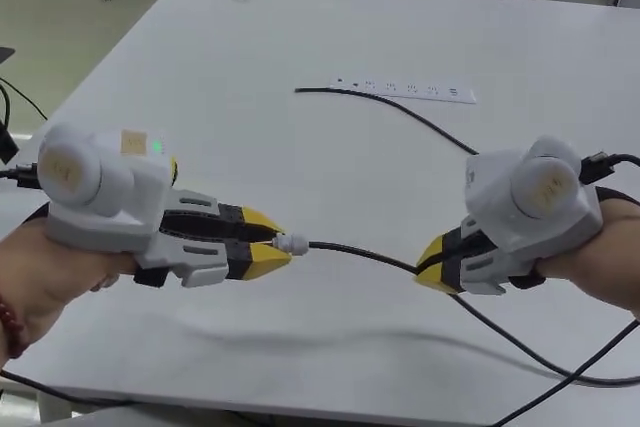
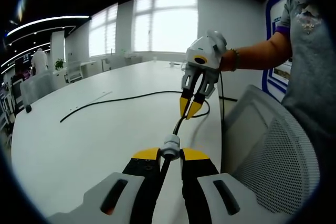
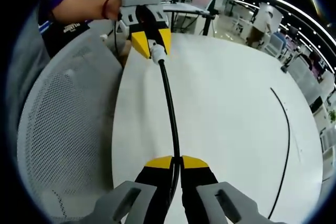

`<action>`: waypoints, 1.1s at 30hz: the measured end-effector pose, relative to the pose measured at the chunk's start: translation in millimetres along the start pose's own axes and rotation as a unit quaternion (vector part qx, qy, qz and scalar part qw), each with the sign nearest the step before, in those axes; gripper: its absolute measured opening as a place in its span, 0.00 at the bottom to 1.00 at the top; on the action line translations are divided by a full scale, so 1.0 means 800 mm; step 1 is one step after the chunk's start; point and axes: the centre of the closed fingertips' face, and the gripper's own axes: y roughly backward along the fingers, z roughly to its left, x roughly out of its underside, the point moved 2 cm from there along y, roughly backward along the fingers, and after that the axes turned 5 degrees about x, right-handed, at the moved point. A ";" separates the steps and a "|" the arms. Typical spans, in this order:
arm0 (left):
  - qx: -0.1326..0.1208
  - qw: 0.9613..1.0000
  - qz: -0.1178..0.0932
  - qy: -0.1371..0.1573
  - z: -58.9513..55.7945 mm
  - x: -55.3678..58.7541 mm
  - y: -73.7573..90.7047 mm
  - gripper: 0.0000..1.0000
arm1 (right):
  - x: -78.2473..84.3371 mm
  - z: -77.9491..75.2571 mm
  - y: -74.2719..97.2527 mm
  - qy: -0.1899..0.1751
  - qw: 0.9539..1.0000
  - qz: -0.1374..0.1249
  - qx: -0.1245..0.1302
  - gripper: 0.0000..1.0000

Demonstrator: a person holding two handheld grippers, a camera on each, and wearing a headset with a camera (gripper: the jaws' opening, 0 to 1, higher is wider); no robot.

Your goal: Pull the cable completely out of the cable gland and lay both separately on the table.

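Two grippers are working above the table (image 1: 300, 167): the left gripper (image 1: 284, 245) is clamping the white cable gland (image 1: 294, 244), and the right gripper (image 1: 426, 268) is pinching the black cable (image 1: 360, 252). The cable is appearing light and limp; gripping nearer the gland is likely aiding extraction.

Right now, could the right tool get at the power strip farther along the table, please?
Probably not yet: the right tool is shut on the cable. Nothing tall stands between it and the power strip.
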 end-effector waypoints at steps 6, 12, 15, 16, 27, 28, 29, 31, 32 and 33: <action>-0.002 1.000 -0.004 0.005 0.001 -0.001 -0.002 0.15 | 0.001 0.000 0.000 0.002 1.000 0.002 0.002 0.00; -0.003 1.000 -0.005 0.007 0.001 -0.002 -0.002 0.15 | 0.001 -0.001 0.002 0.000 1.000 0.000 0.003 0.00; -0.005 1.000 -0.006 0.008 0.001 -0.003 -0.003 0.15 | 0.001 -0.003 0.003 -0.001 1.000 -0.001 0.008 0.00; -0.006 1.000 -0.007 0.009 0.001 -0.003 -0.003 0.15 | 0.001 -0.003 0.004 -0.001 1.000 -0.002 0.008 0.00; -0.006 1.000 -0.009 0.011 -0.004 -0.007 -0.013 0.15 | -0.037 0.005 0.014 -0.006 0.998 -0.053 0.014 0.11; -0.005 1.000 -0.008 0.011 -0.005 -0.008 -0.014 0.15 | -0.043 0.007 0.015 -0.002 0.998 -0.059 0.014 0.12; -0.004 1.000 -0.008 0.011 -0.006 -0.008 -0.016 0.15 | -0.051 0.009 0.017 0.001 0.998 -0.065 0.014 0.14; -0.002 1.000 -0.008 0.011 -0.007 -0.009 -0.019 0.15 | -0.067 0.013 0.017 0.005 0.997 -0.079 0.014 0.19; -0.001 1.000 -0.008 0.010 -0.008 -0.010 -0.020 0.15 | -0.072 0.015 0.017 0.005 0.997 -0.082 0.013 0.21; 0.000 1.000 -0.008 0.009 -0.009 -0.011 -0.021 0.15 | -0.077 0.016 0.017 0.008 0.996 -0.086 0.014 0.22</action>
